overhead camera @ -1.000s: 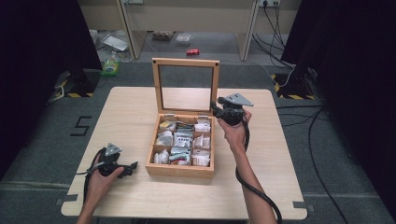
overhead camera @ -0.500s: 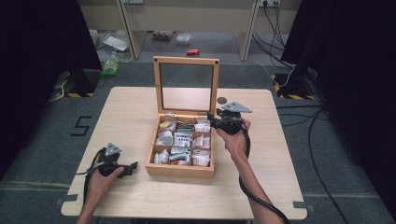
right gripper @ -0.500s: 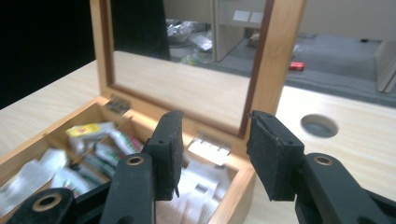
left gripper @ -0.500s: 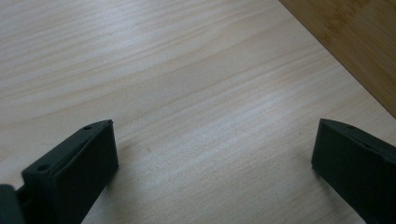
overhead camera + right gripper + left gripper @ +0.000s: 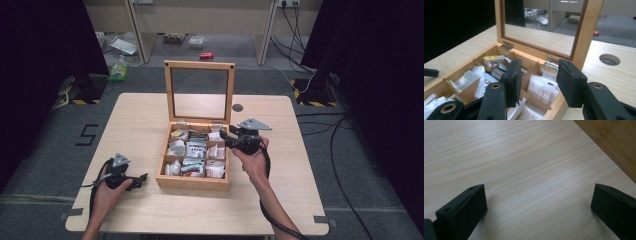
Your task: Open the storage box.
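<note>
A wooden box (image 5: 192, 182) stands open at mid table, its glass-paned lid (image 5: 200, 65) upright at the back. Its compartments hold several paper tea sachets (image 5: 195, 150). My right gripper (image 5: 223, 138) is at the box's right edge and points left over the right compartments. In the right gripper view its jaws (image 5: 539, 80) stand open above the sachets (image 5: 541, 87), with nothing between them, and the lid (image 5: 586, 30) rises behind. My left gripper (image 5: 141, 180) rests low on the table left of the box. It is open (image 5: 539, 202) over bare wood, with the box wall (image 5: 614, 142) at the upper right.
A round cable hole (image 5: 238, 107) sits in the table behind the box's right side and also shows in the right gripper view as the hole (image 5: 609, 59). Cables run over the floor to the right. Clutter lies on the floor beyond the table.
My right gripper has come toward the near side along the box's right edge, from the back right corner to the middle of that side. The left gripper has stayed put.
</note>
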A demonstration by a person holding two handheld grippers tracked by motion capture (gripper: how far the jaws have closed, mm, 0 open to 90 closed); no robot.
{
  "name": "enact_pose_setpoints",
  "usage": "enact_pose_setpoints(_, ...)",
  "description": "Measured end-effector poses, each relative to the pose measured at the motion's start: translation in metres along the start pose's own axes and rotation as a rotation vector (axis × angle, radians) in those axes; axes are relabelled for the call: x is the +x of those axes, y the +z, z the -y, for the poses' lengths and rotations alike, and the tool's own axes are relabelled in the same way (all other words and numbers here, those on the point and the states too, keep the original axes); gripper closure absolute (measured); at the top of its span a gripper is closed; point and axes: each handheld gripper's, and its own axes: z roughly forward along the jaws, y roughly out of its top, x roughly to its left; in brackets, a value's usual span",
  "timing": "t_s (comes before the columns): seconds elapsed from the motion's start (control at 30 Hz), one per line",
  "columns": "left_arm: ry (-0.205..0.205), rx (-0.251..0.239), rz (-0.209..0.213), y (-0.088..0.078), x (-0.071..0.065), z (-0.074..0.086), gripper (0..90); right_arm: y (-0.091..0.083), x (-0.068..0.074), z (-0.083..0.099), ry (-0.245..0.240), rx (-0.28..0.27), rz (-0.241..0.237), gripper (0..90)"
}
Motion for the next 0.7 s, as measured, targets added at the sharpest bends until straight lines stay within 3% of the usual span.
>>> enact_pose_setpoints(0.13,0.000,0.000,0.000,0.000,0.000,0.000,0.0,-0.002,0.005,0.007,0.001,0.013,-0.023,53.9)
enact_pose_setpoints(0.23,0.000,0.000,0.000,0.000,0.000,0.000,0.0,-0.006,0.007,0.017,0.005,-0.006,-0.048,53.8)
enact_pose_setpoints(0.33,0.000,0.000,0.000,0.000,0.000,0.000,0.0,-0.008,0.006,0.025,-0.017,0.038,-0.057,53.3)
enact_pose_setpoints(0.47,0.000,0.000,0.001,0.000,0.000,0.000,0.0,-0.014,0.005,0.020,-0.003,0.026,-0.069,52.9)
enact_pose_setpoints(0.7,0.000,0.000,0.000,0.000,0.000,0.000,0.0,-0.014,0.008,0.022,0.000,0.061,-0.074,51.6)
